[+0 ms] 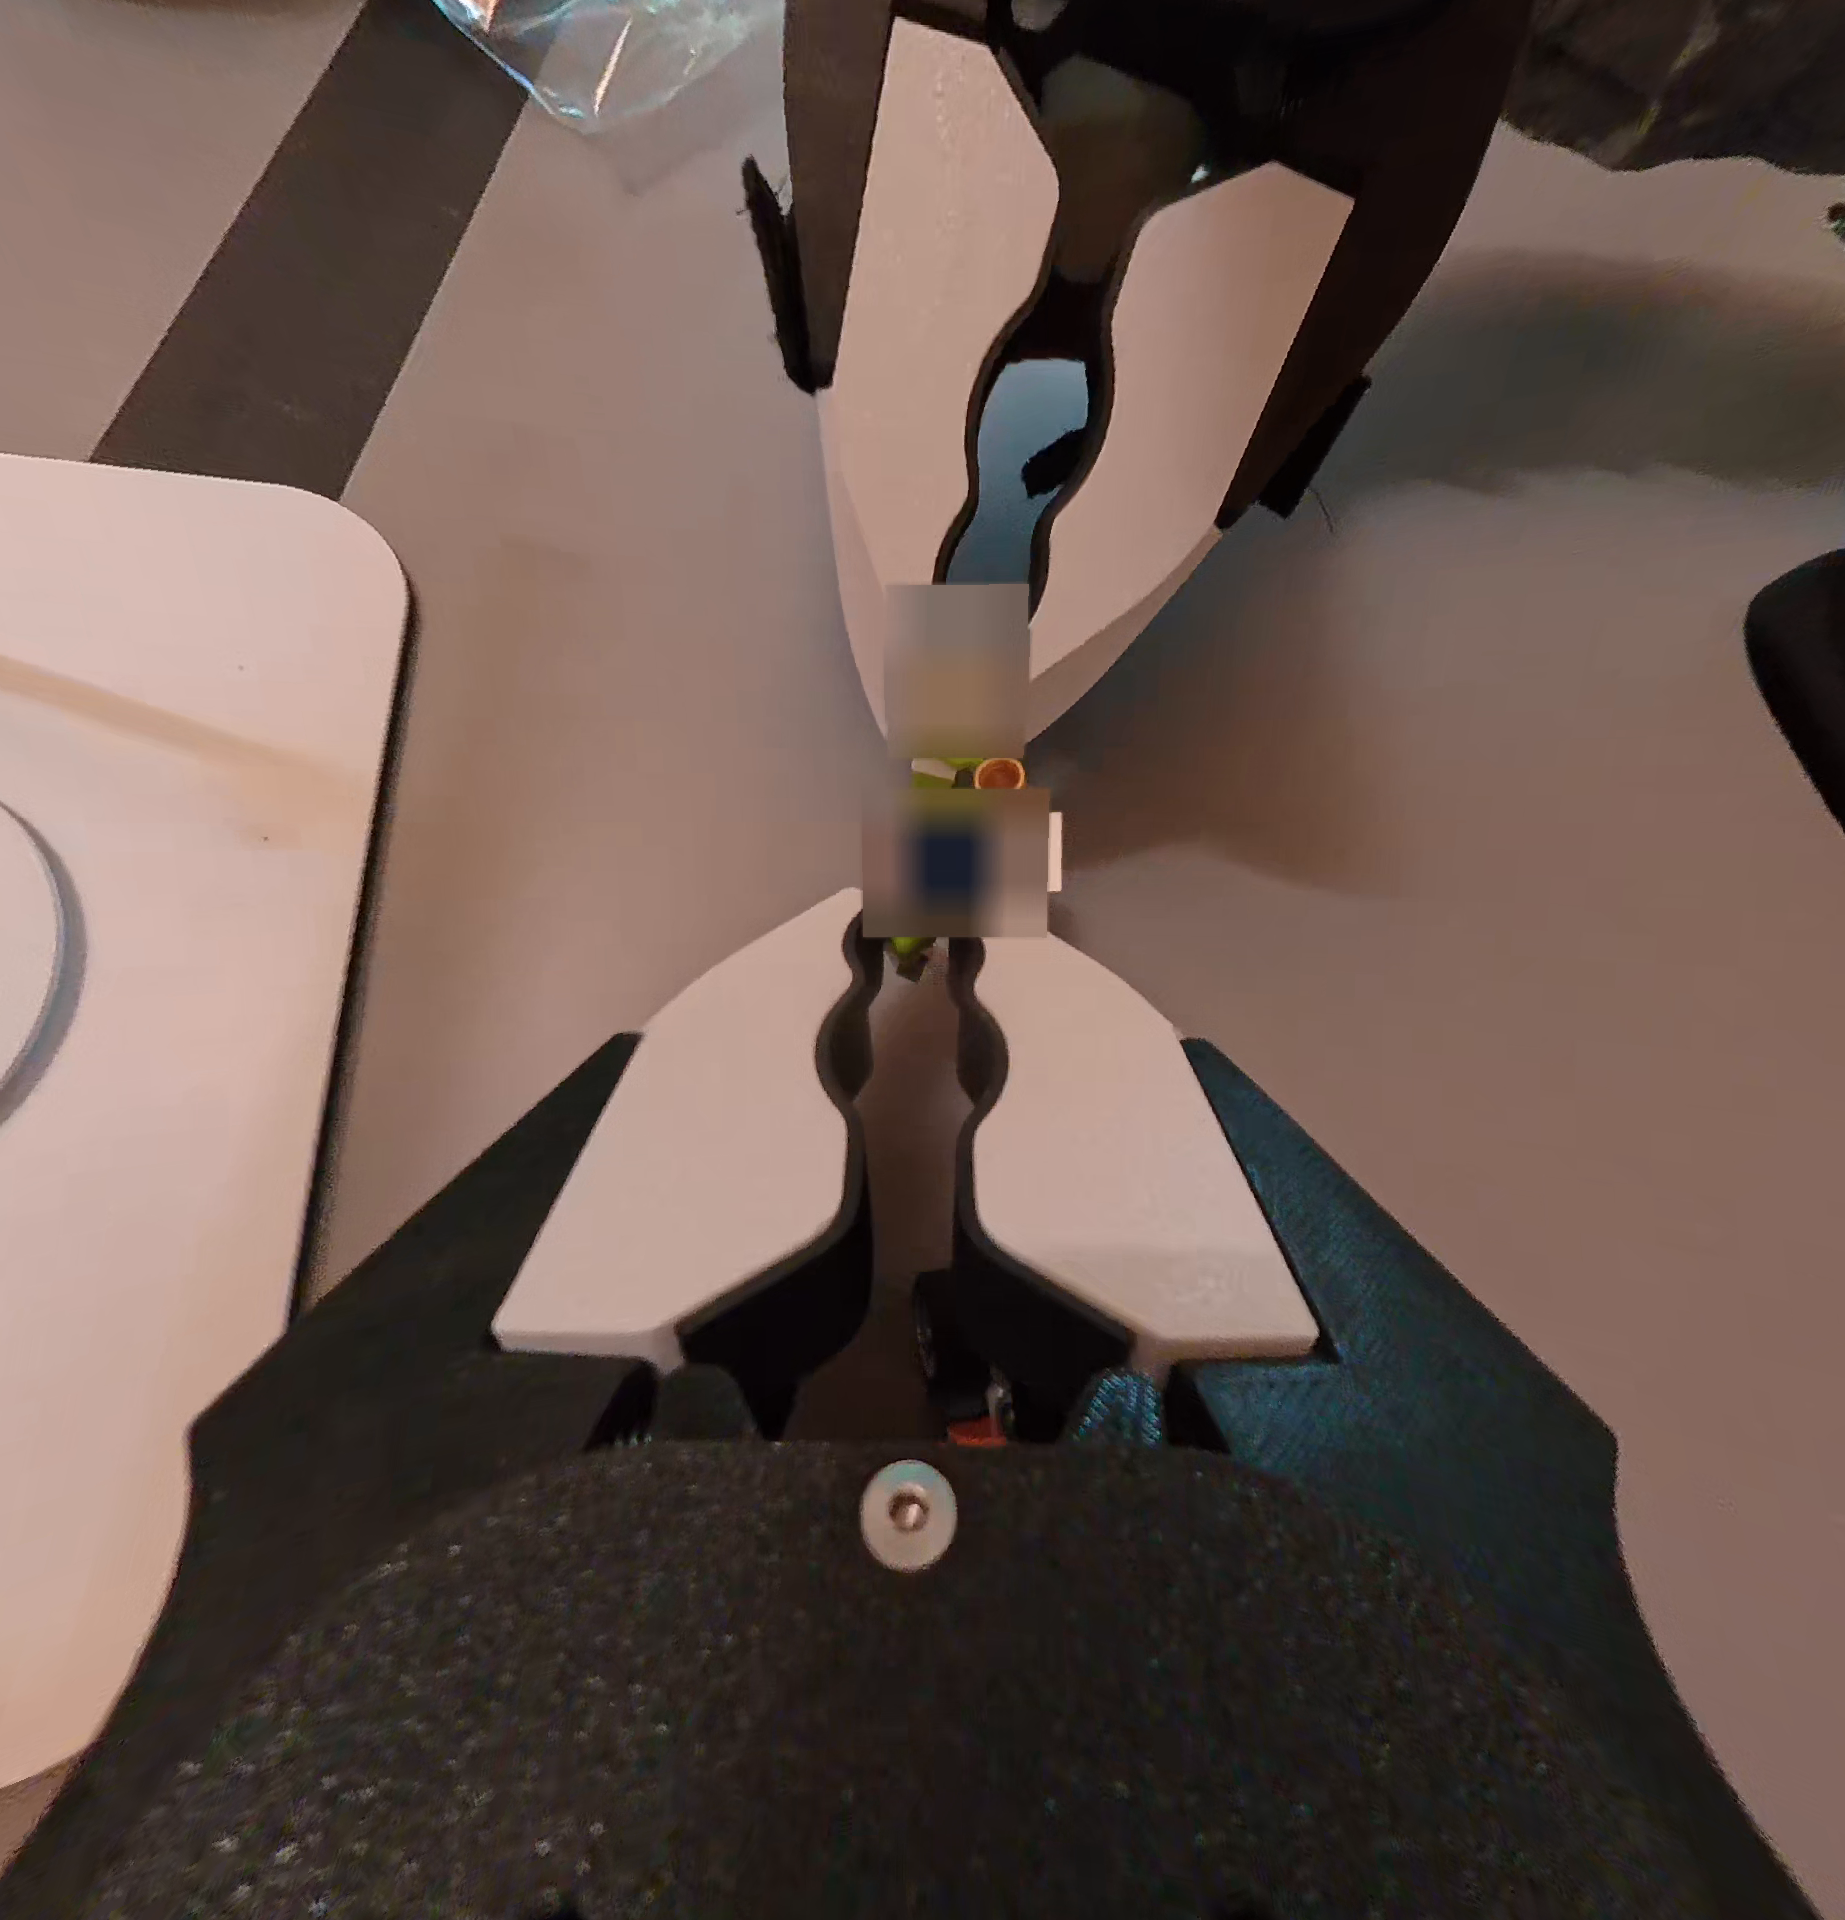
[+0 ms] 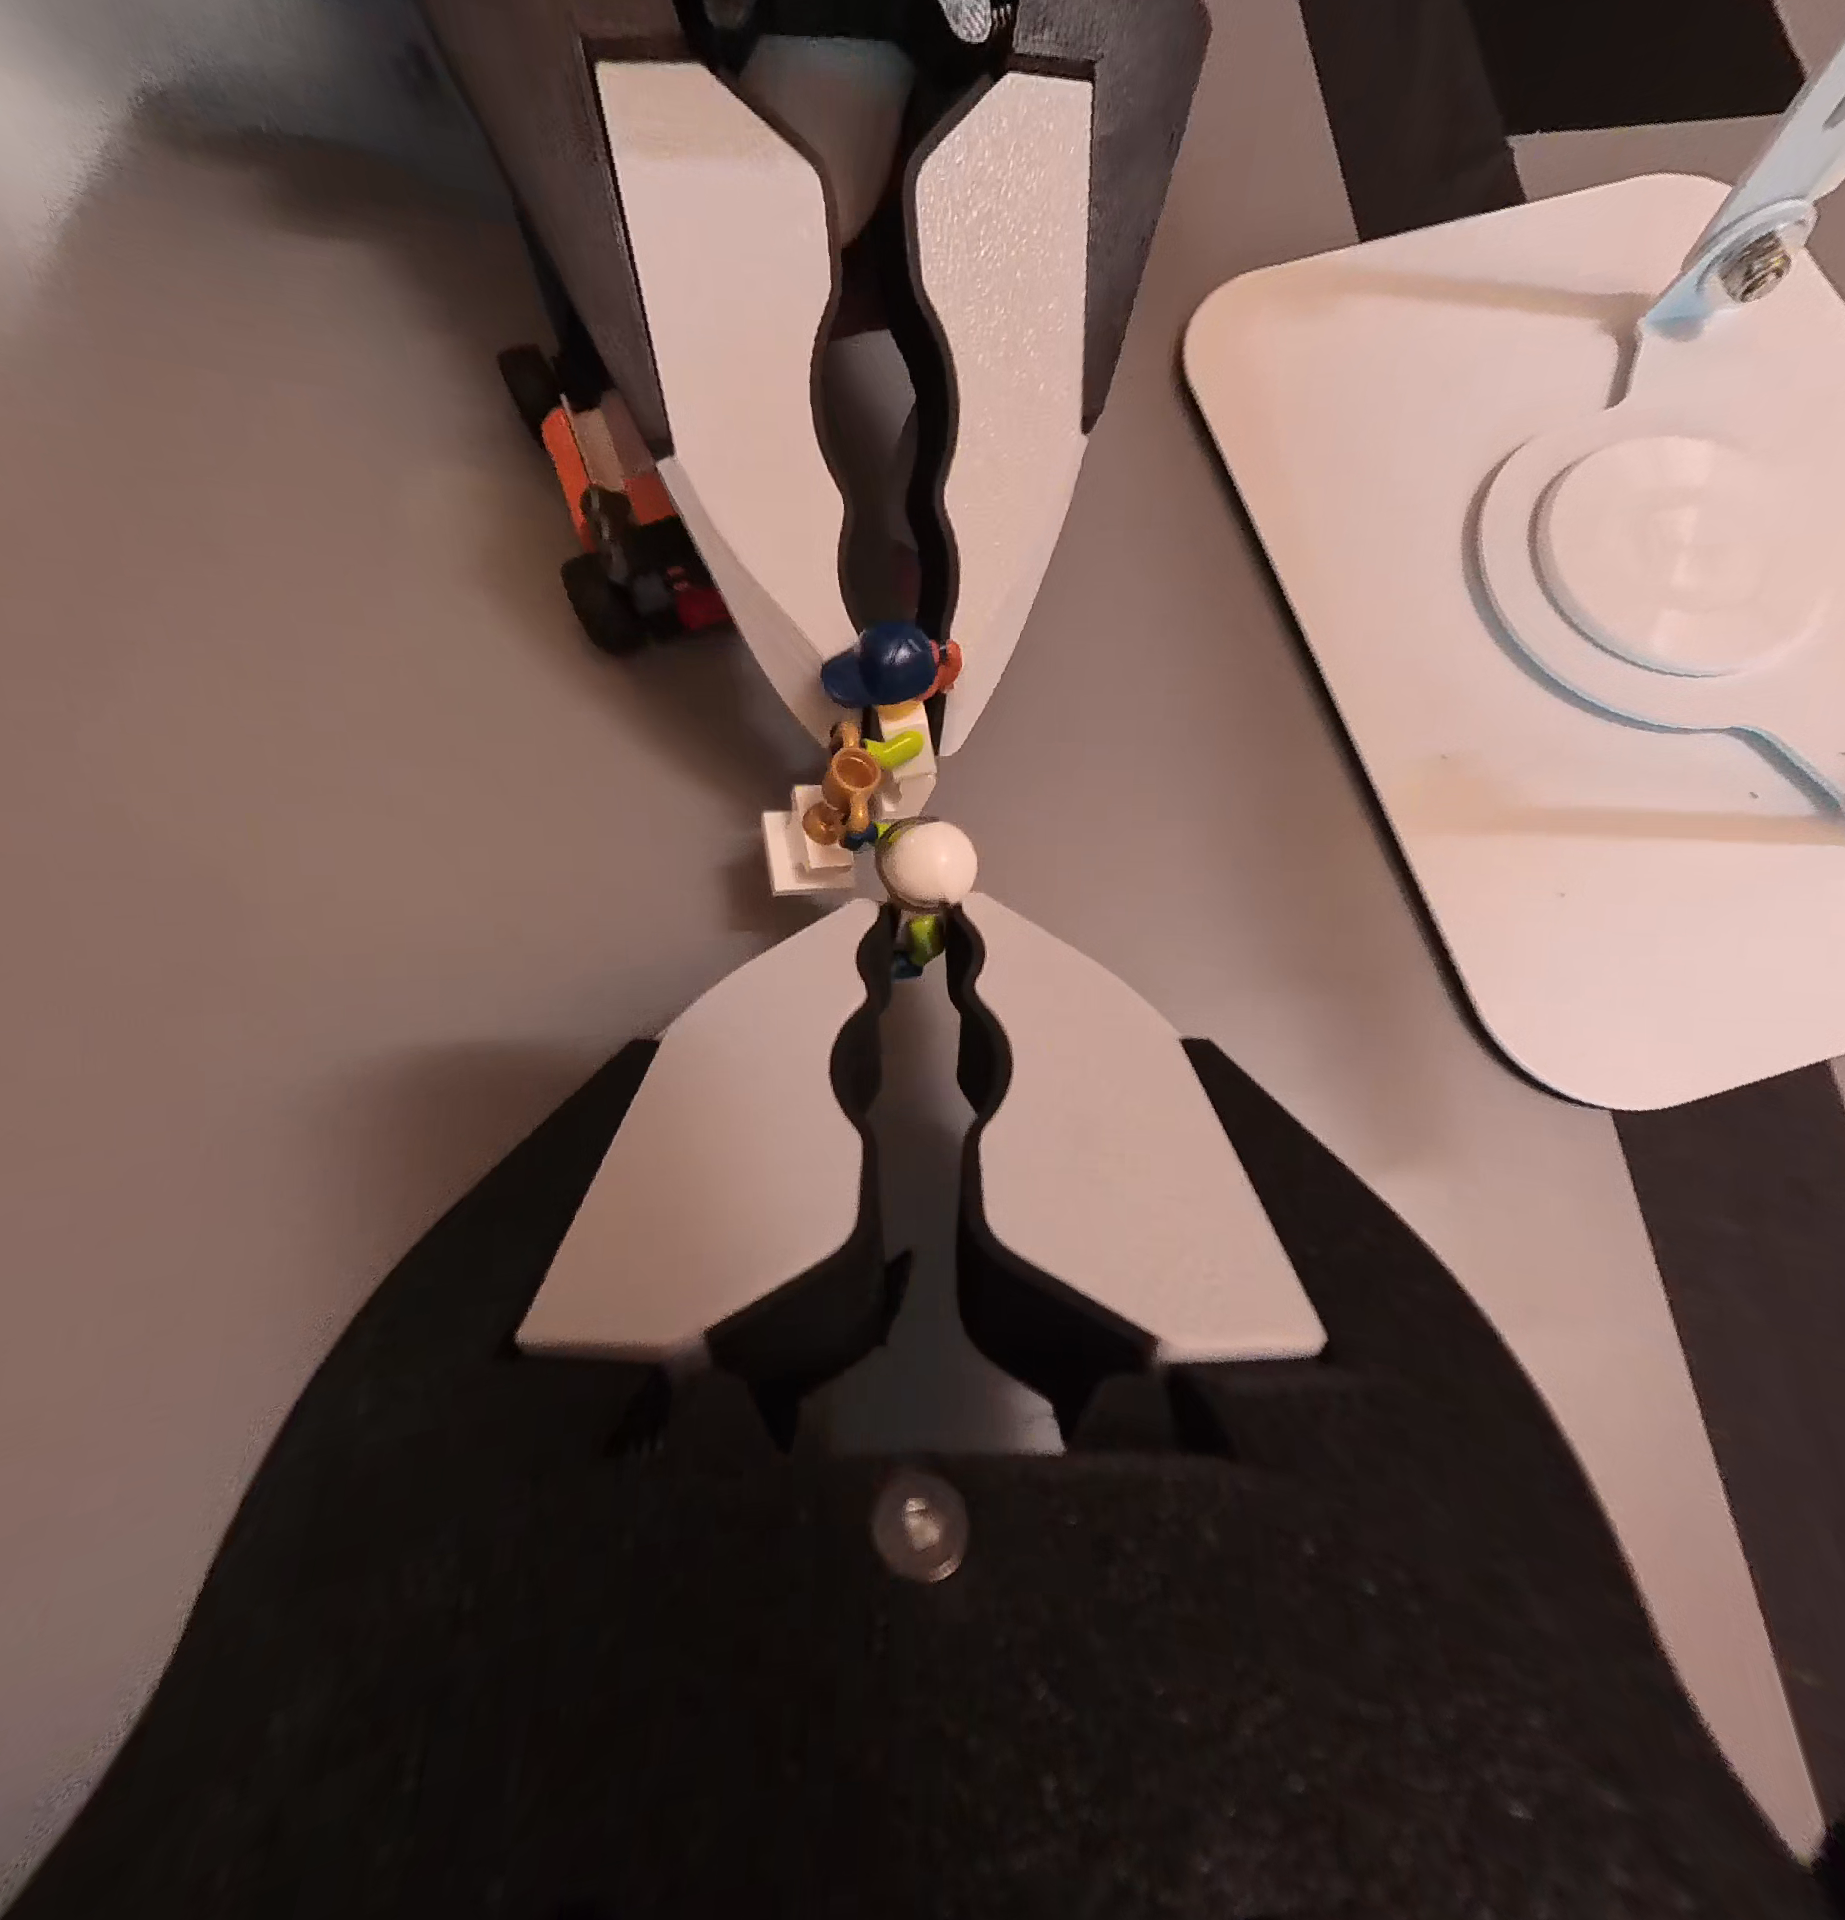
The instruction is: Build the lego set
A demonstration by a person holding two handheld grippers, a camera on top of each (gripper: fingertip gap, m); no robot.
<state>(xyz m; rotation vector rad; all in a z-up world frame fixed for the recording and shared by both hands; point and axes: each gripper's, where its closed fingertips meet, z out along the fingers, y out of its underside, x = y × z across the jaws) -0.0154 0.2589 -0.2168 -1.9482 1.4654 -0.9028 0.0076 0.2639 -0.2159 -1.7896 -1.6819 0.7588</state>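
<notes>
The lego set is split in two spots on your grey table point(image 2: 274, 935). Going big to small: the white stand base point(image 2: 1417, 831) sits at about 2 o'clock in the right wrist view, with its pale metal arm point(image 2: 1749, 208) running off the top corner. In the left wrist view the same base point(image 1: 170, 831) is at 9 o'clock, and there's a crinkled clear plastic bag point(image 1: 575, 52) at 11 o'clock.

Next down, the little orange and black lego car point(image 2: 627, 520) is parked at 10 o'clock in the right wrist view, partly tucked behind the other claw.

Then the small stuff, dead centre between your two claws, which meet tip to tip. Your right gripper point(image 2: 918, 930) is clamped on the white-helmet minifigure point(image 2: 928, 862). Your left gripper point(image 1: 913, 940) is pinched on the blue-cap minifigure point(image 2: 887, 665), whose lime arm pokes out. Both figures stand on a small white stepped piece point(image 2: 804, 852), and a gold trophy point(image 2: 850, 795) sits between them at the cap figure's hand.
</notes>
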